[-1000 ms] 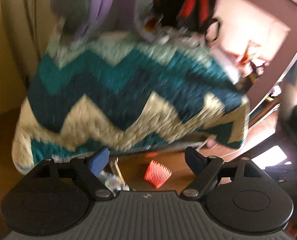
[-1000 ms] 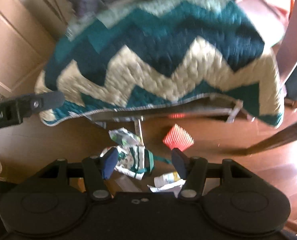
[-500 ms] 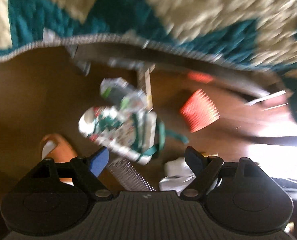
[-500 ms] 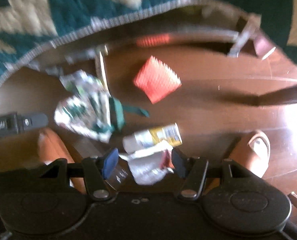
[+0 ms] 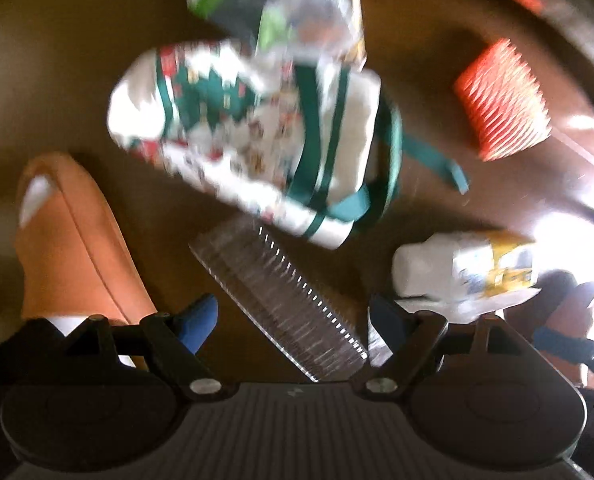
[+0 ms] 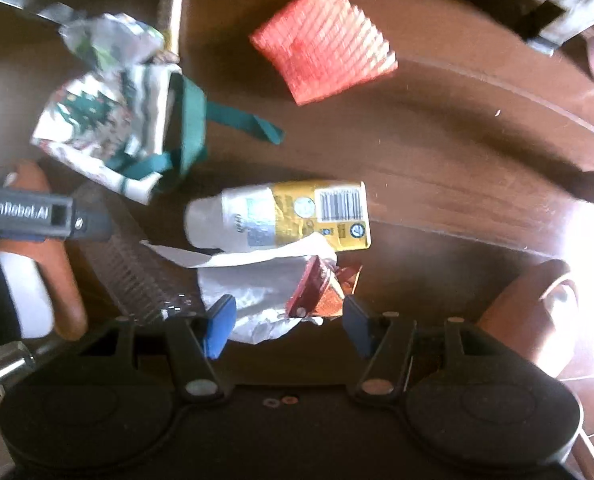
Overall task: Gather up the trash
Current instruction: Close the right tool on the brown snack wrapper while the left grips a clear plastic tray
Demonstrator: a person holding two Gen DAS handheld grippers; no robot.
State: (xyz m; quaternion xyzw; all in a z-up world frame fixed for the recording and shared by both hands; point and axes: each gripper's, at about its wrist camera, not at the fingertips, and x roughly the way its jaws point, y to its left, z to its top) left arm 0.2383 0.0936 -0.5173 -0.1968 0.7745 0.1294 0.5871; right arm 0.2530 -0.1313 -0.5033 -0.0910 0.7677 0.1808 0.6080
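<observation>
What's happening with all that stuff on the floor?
A person holds tongs in each hand over trash on a wooden floor. Both are open and hold nothing yet. The right tongs hover at a crumpled wrapper, beside a white and yellow bottle. The left tongs are over a clear ridged tray. A patterned bag lies beyond.

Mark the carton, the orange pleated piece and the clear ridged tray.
carton (image 6: 297,216), right wrist view, middle of its label side
orange pleated piece (image 6: 323,42), right wrist view, centre of the pleats
clear ridged tray (image 5: 281,300), left wrist view, middle of its ridged face
</observation>
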